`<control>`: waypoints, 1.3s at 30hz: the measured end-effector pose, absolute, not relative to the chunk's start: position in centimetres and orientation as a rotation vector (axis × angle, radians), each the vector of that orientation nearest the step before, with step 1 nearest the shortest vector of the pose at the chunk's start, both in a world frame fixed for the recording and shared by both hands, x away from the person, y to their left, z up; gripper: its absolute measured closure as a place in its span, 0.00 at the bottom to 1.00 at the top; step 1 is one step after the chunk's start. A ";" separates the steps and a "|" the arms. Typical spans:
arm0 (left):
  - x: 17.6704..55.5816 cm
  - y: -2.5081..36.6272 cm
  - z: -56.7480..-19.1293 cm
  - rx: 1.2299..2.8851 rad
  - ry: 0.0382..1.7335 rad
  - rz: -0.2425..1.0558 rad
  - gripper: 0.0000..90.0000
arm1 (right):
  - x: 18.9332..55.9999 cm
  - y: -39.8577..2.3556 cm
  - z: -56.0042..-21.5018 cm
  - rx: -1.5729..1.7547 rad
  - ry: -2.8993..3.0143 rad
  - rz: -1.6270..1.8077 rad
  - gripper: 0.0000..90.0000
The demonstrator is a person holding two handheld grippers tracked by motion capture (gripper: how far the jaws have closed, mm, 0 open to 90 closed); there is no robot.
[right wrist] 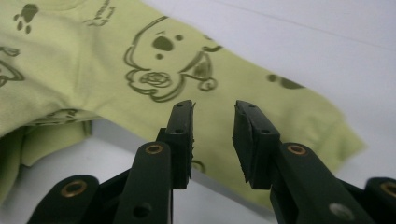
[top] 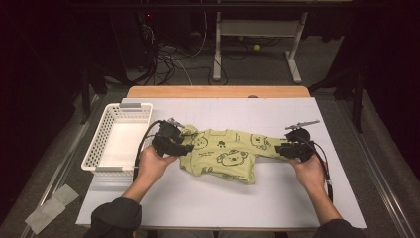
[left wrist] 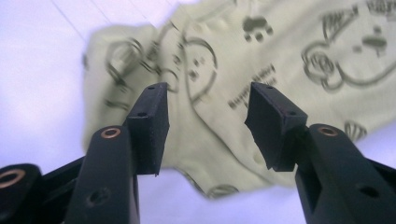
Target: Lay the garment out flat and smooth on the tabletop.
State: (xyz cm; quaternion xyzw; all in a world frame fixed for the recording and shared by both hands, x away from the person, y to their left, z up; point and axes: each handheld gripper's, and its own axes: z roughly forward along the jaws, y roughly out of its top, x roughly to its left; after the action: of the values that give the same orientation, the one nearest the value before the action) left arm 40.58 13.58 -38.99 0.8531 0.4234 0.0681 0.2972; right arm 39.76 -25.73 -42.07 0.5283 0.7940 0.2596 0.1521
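Note:
A small yellow-green shirt (top: 224, 154) printed with bears and paw marks lies crumpled on the white table top (top: 218, 201). My left gripper (top: 187, 148) is at the shirt's left end. In the left gripper view its jaws (left wrist: 208, 116) stand open just above the cloth (left wrist: 289, 51), with nothing pinched between the pads. My right gripper (top: 278, 148) is at the shirt's right sleeve. In the right gripper view its jaws (right wrist: 212, 126) stand apart over the outstretched sleeve (right wrist: 299, 116), and the pads do not press on it.
A white plastic basket (top: 119, 106) stands at the left edge of the table, with nothing in it. Beyond the table's wooden far edge (top: 218, 91) are a desk frame and cables on the floor. Paper scraps (top: 49, 208) lie on the floor at the front left.

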 end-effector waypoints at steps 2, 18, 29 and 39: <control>41.4 13.7 -38.8 2.260 1.151 0.174 0.51 | 40.0 -25.1 -42.6 1.510 2.303 0.747 0.77; 44.0 10.5 -41.5 2.389 1.176 0.148 0.51 | 41.5 -21.6 -42.6 1.477 2.383 0.845 0.71; 43.6 10.3 -43.4 2.438 1.185 0.127 0.51 | 43.0 -18.2 -42.9 1.456 2.447 0.828 0.61; 43.7 10.5 -44.5 2.439 1.204 0.089 0.51 | 43.8 -17.1 -43.5 1.474 2.463 0.786 0.57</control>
State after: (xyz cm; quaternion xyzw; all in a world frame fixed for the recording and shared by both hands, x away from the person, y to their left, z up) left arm 43.66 10.54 -44.50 0.8765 0.4326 0.0320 0.2087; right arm 43.79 -17.08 -43.55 0.4935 0.8248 0.2633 0.0827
